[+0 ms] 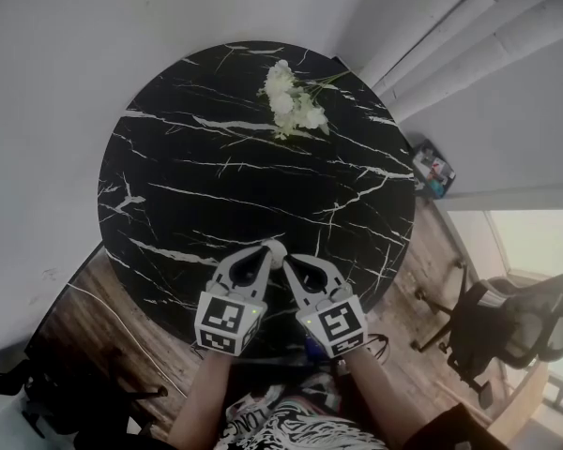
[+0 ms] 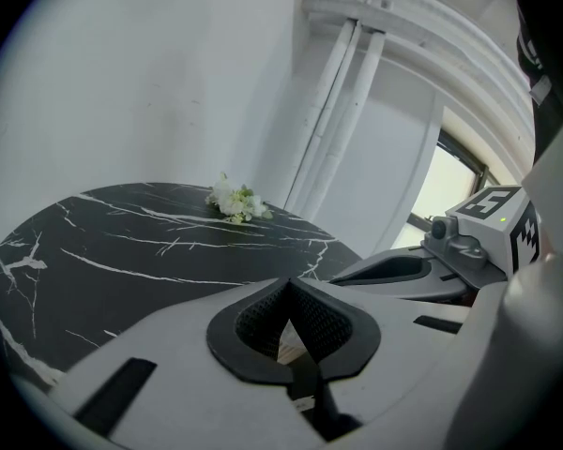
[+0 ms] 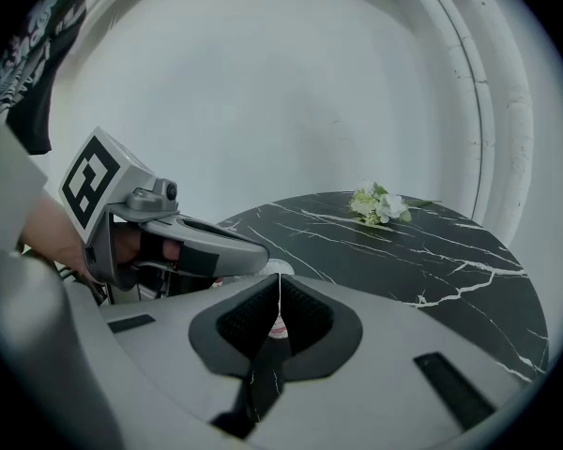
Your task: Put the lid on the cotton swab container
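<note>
Head view: round black marble table [image 1: 169, 186], white flowers [image 1: 293, 101] at far edge. Both grippers low at near edge, tips angled in twd each other. Small white container [image 1: 275, 247] sits right at the tips, betw. them; too small to tell if lid is on. Left gripper [image 2: 289, 285] jaws together, pads meeting at tip. Right gripper [image 3: 279, 281] jaws together too, thin slit only. Contact w/ container: can't tell.

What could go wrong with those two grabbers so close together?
The left gripper and right gripper crowd one small white thing, so they might bump each other or knock it across the table. Both pairs of jaws look closed, so a push could slide it instead of gripping it.
</note>
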`<action>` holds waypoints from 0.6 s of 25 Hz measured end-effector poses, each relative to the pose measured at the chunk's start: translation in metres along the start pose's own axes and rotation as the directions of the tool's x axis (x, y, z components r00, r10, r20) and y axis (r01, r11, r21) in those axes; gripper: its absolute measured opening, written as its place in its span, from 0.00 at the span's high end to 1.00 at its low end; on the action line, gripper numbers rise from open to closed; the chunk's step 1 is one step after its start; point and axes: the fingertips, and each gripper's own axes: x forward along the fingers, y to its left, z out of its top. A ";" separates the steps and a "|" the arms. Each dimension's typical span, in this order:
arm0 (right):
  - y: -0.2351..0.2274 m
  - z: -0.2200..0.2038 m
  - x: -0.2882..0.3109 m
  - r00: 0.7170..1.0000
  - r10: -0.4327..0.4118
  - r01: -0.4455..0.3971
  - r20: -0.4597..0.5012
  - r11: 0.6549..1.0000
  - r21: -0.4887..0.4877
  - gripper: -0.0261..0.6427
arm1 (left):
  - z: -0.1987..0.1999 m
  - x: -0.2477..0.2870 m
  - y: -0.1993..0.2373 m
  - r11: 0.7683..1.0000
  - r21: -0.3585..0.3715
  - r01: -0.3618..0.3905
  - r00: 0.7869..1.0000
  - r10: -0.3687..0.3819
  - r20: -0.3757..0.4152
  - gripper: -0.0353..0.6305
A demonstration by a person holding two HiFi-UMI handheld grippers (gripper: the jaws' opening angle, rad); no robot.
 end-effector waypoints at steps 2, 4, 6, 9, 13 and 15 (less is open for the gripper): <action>0.000 0.000 0.001 1.000 0.000 0.000 0.002 1.000 0.010 0.93 | 0.001 0.001 -0.001 1.000 0.000 0.005 1.000 -0.005 0.003 0.93; 0.000 0.000 0.001 1.000 0.000 0.000 0.003 1.000 0.011 0.93 | 0.001 0.002 -0.003 1.000 -0.001 0.007 1.000 -0.007 0.005 0.93; 0.000 0.000 0.001 1.000 0.001 -0.001 0.003 1.000 0.007 0.94 | 0.002 0.004 -0.004 1.000 0.003 0.008 1.000 -0.008 0.006 0.93; 0.000 -0.001 0.001 1.000 0.006 -0.006 0.001 1.000 0.007 0.94 | 0.000 0.005 -0.005 1.000 0.007 0.011 1.000 -0.011 -0.004 0.93; 0.001 0.000 0.001 1.000 0.004 -0.004 -0.005 1.000 0.000 0.94 | -0.002 0.005 -0.005 1.000 0.004 0.005 1.000 -0.005 -0.024 0.93; 0.001 0.000 0.000 1.000 -0.001 0.001 -0.011 1.000 -0.028 0.93 | 0.000 0.005 -0.004 1.000 0.006 -0.003 1.000 0.003 -0.022 0.93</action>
